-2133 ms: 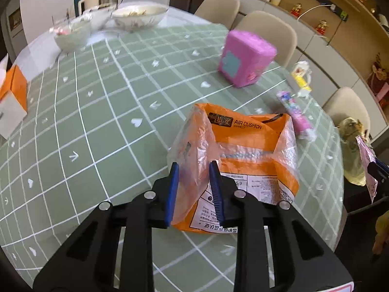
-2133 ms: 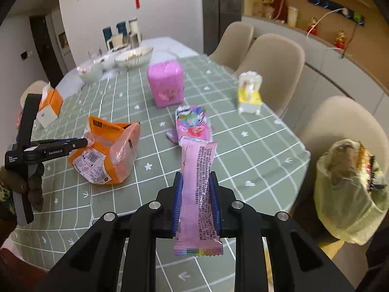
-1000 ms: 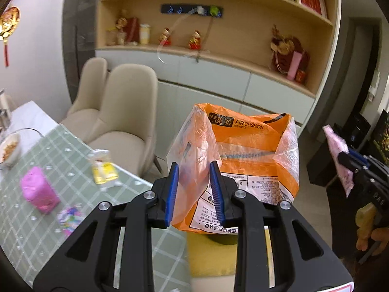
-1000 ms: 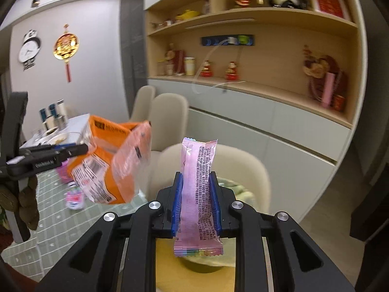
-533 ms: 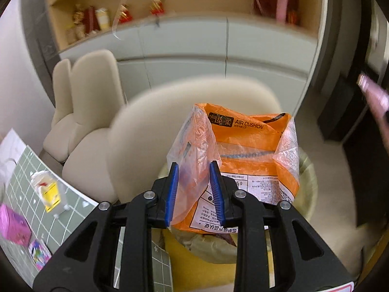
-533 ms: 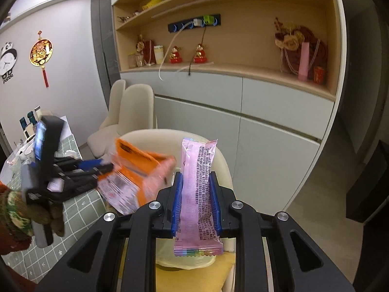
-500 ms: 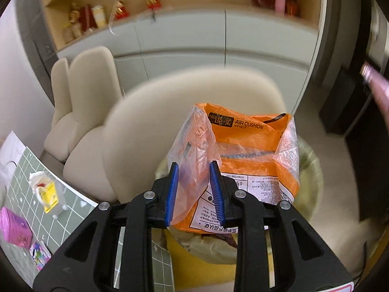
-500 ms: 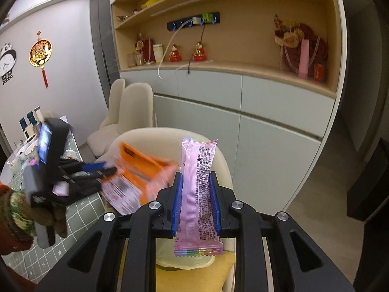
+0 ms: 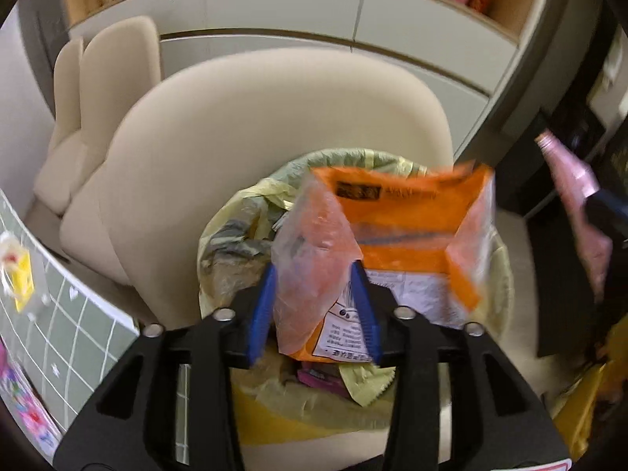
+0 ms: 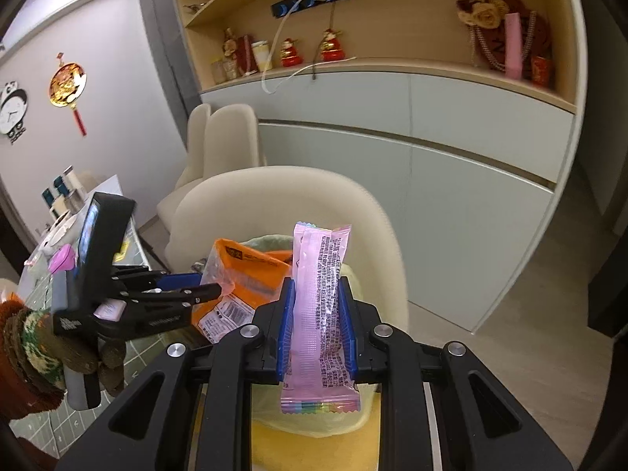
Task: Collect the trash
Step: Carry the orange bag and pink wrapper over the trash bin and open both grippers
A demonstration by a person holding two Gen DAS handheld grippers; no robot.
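Left gripper open, orange bag light, limp, dropping into trash bag; right gripper pinches slick pink wrapper mid-body.

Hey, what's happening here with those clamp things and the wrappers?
A person is clearing trash with a pair of tongs in each hand. The left tongs have opened over the bin bag on the chair, and the orange bag looks blurred, apparently dropping in. The right tongs hold a pink wrapper upright beside the bin bag, not yet released.
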